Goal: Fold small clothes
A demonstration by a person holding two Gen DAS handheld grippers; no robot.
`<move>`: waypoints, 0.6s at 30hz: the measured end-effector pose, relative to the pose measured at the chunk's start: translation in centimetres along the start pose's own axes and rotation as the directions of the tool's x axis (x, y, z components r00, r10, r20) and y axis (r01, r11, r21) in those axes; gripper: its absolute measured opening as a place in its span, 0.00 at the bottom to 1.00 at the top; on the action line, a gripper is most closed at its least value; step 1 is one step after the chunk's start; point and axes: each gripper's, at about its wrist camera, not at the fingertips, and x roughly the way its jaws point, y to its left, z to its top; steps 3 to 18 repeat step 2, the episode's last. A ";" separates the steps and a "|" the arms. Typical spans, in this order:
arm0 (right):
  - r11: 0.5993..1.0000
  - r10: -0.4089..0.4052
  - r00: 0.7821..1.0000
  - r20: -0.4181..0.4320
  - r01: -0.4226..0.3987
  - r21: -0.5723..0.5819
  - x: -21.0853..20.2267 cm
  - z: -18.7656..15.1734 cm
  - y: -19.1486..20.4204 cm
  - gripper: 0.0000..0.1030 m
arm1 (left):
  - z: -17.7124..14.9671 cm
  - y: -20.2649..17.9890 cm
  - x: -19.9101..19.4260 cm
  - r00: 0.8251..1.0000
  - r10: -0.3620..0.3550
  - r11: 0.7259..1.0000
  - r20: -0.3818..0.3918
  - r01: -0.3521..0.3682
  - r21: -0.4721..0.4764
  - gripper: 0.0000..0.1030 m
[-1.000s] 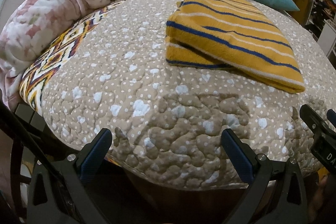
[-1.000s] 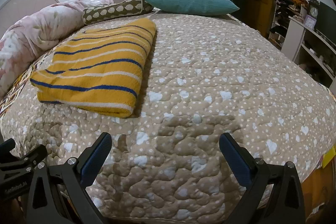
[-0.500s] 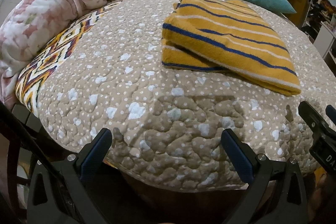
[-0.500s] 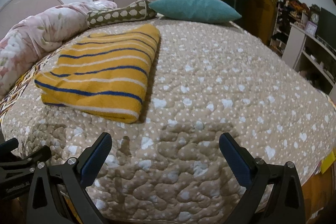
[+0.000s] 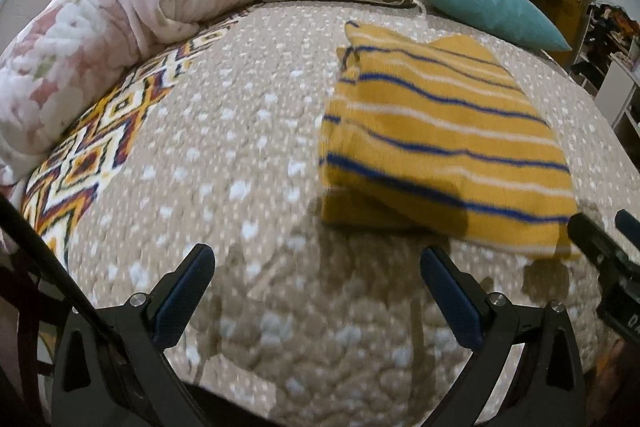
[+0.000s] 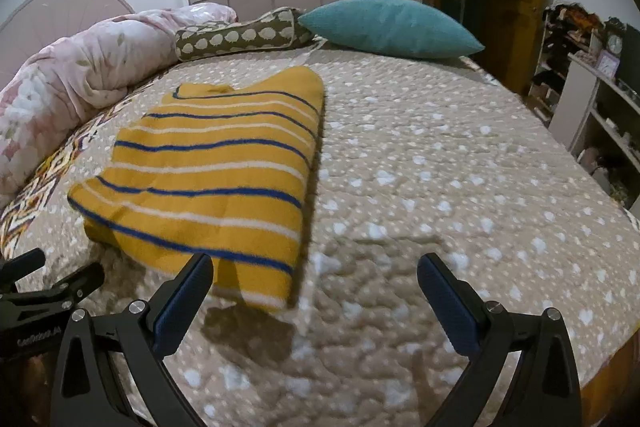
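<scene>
**Q:** Clothing first: where does it lie?

**R:** One folded garment, a yellow sweater (image 6: 212, 171) with blue and white stripes, lies on a beige quilted bedspread (image 6: 440, 187) dotted with white hearts and spots. It rests flat, in several layers, toward the left half of the bed as the right camera sees it.

**Q:** And the two tools?

**R:** The left gripper (image 5: 318, 291) has its jaws spread wide and holds nothing. It hangs over bare quilt, near the sweater's front left corner but apart from it. The right gripper (image 6: 316, 293) is likewise spread wide and empty. Its left finger (image 6: 184, 303) overlaps the sweater's front edge in the picture; whether it touches the cloth, I cannot tell.

**Q:** What else is on the bed?

**R:** At the far end lie a teal pillow (image 6: 392, 27) and, just beside it, an olive bolster (image 6: 240, 37) with white blobs. A pink floral comforter (image 5: 108, 35) is bunched along the left side, over a zigzag-patterned blanket (image 5: 92, 155). Open shelves (image 6: 600, 99) stand beyond the right edge of the bed.
</scene>
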 end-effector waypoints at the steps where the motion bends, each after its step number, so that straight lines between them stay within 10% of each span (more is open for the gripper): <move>1: 1.000 0.014 1.000 -0.008 -0.014 0.001 0.2 0.2 0.2 1.00 | 0.3 0.0 0.2 1.000 -0.002 1.000 0.000 0.002 0.003 0.99; 18: 1.000 0.030 0.999 -0.015 -0.030 0.002 0.5 0.4 0.3 1.00 | 0.8 0.1 0.4 1.000 -0.005 1.000 -0.001 0.005 0.006 0.99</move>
